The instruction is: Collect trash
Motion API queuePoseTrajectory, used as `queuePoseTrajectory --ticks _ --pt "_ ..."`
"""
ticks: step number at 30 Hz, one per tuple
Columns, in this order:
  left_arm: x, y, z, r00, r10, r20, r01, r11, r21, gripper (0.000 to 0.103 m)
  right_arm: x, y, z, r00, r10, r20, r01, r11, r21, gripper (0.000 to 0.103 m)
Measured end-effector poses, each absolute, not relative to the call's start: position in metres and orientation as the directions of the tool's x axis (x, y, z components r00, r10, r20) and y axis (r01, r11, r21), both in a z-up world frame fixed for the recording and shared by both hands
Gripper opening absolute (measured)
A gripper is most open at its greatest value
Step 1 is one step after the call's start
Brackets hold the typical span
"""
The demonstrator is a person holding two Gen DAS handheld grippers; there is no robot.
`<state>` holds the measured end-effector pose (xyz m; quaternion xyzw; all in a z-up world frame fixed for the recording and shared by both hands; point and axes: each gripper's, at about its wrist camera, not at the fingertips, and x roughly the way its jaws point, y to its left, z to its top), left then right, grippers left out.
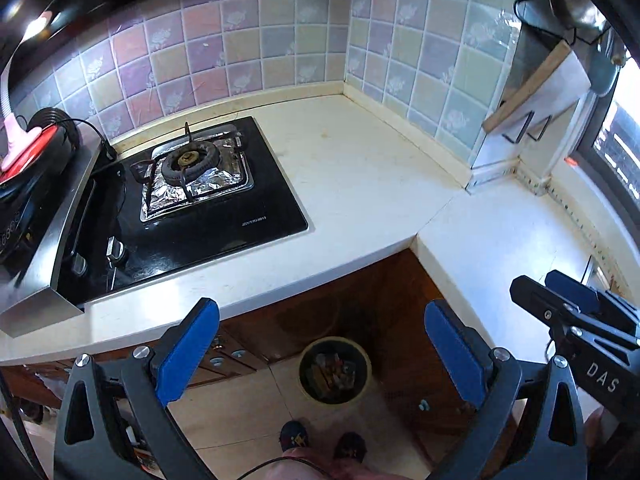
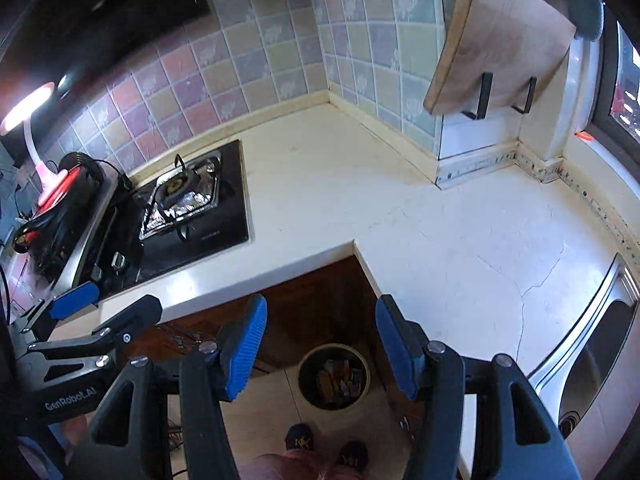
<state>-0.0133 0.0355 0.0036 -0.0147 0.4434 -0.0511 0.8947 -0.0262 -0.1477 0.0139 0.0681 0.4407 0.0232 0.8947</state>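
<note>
The worktop [image 1: 360,168] is an L-shaped pale slab that wraps an inner corner; no loose trash shows anywhere on it in either view. At its left end sits the black stove [image 1: 192,200], with foil laid under the single burner ring. At the right edge, seen from the right wrist, the steel sink [image 2: 600,340] begins. A wooden cutting board [image 2: 500,40] hangs on two black hooks above the back right corner.

Below the inner corner of the worktop, on the tiled floor against the brown cabinet, stands the trash bin [image 1: 335,372], round and open-topped. The collected trash lies inside it as a heap of wrappers or boxes; what each piece is cannot be made out. The person's feet are just in front of the bin.

The left gripper [image 1: 320,356] hangs above the bin with its blue pads spread wide and nothing between them. The right gripper [image 2: 320,344] is released too, jaws apart and empty, over the same bin, just beside the left one.

By the look of it the task is at or near its end. The risks from here are small. The two grippers are close together, so a careless swing could knock one against the other or against the worktop edge. Some scrap may also sit out of view, behind the stove or in the sink, and get missed.
</note>
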Motion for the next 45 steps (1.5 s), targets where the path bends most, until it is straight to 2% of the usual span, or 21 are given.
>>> queuePoseTrajectory --ticks 18,45 --pt "-0.033 0.017 0.029 0.658 -0.043 -0.752 0.026 0.999 -0.034 0.102 -0.045 -0.145 0.038 0.685 0.072 -0.725 0.026 0.992 0.123 0.057" --pt "-0.031 0.015 0.022 0.657 -0.02 -0.754 0.001 1.0 -0.026 0.101 -0.038 -0.141 0.033 0.687 0.074 -0.723 0.001 0.995 0.102 0.057"
